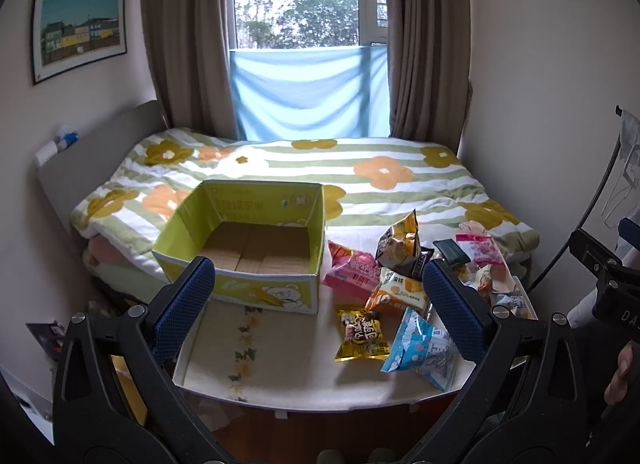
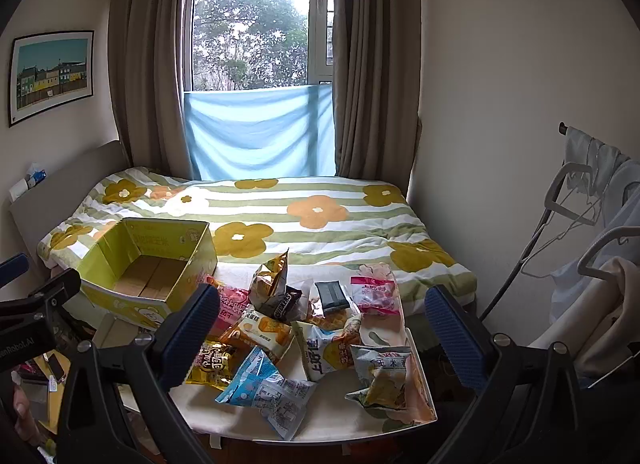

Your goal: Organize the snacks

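An empty green cardboard box [image 1: 248, 288] [image 2: 120, 296] stands on the left of a small white table [image 1: 288, 376] [image 2: 344, 416]. A pile of snack packets lies on the right: a pink packet [image 1: 352, 272], a gold bag [image 1: 400, 244] [image 2: 272, 276], a yellow packet [image 1: 362, 334] [image 2: 212, 364], a blue packet [image 1: 420, 348] [image 2: 264, 388], an orange packet [image 1: 396, 296] [image 2: 260, 332]. My left gripper [image 1: 320, 308] is open and empty, above the table's near edge. My right gripper [image 2: 324, 336] is open and empty, above the pile.
A bed with a flowered quilt [image 1: 312, 176] [image 2: 280, 216] lies behind the table, under a curtained window. A clothes rack [image 2: 592, 224] with garments stands at the right. The right gripper's body [image 1: 608, 276] shows at the right edge of the left wrist view.
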